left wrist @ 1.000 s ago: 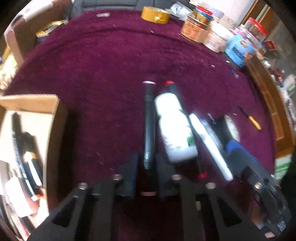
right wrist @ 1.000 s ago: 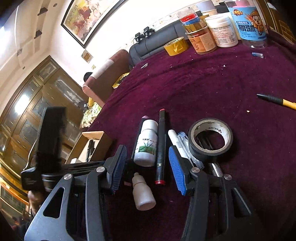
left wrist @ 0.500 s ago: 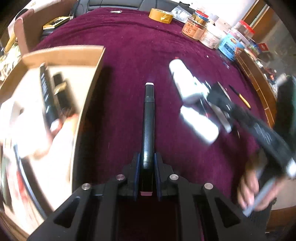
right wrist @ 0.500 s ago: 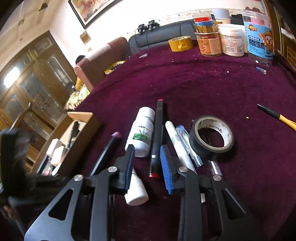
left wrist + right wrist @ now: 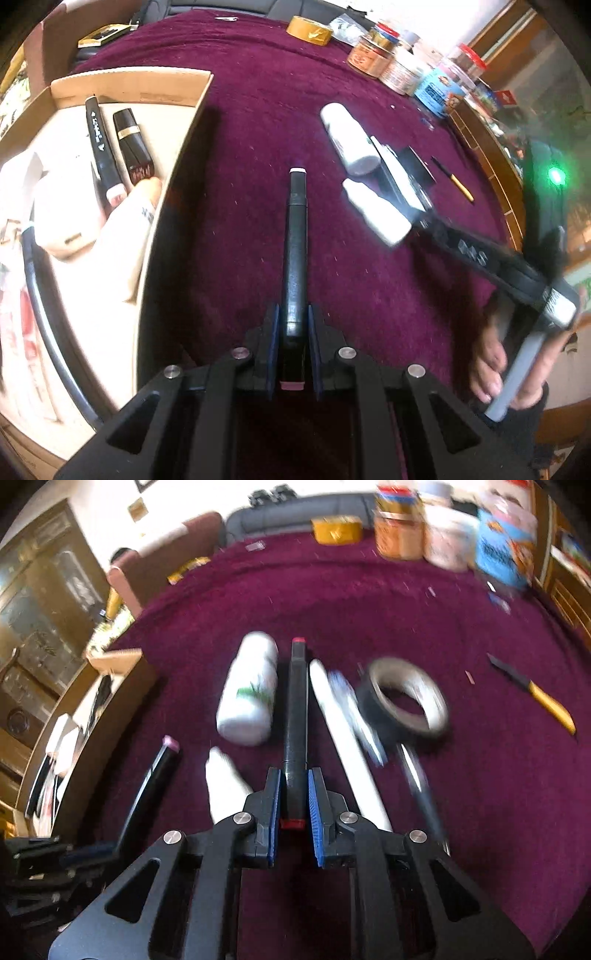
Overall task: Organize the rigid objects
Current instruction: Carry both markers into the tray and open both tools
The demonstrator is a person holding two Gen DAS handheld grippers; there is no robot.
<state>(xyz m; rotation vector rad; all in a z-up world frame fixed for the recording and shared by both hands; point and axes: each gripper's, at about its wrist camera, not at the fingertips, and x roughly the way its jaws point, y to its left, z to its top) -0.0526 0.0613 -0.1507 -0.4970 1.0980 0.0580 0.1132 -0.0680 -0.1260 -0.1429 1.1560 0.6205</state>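
Observation:
My left gripper [image 5: 291, 317] is shut on a black marker with a pink cap [image 5: 295, 240], held over the purple cloth just right of the cardboard box [image 5: 177, 147]. The box holds another black marker [image 5: 101, 147] and a dark tube [image 5: 131, 147]. My right gripper [image 5: 293, 779] is closing its blue pads on a black marker with red ends [image 5: 297, 701], which lies between them on the cloth. A white bottle [image 5: 251, 694] and a small white bottle [image 5: 221, 779] lie left of it. A white pen [image 5: 343, 731] lies on its right.
A black tape roll [image 5: 391, 725] and a yellow-handled tool [image 5: 546, 701] lie to the right. Jars [image 5: 447, 535] and a yellow tape roll [image 5: 336, 530] stand at the cloth's far edge. A hand [image 5: 491, 369] holds the right gripper's handle.
My left gripper carried the pink-capped marker leftward away from the row, up to the box. My right gripper went from wide open to closed on the red-ended marker.

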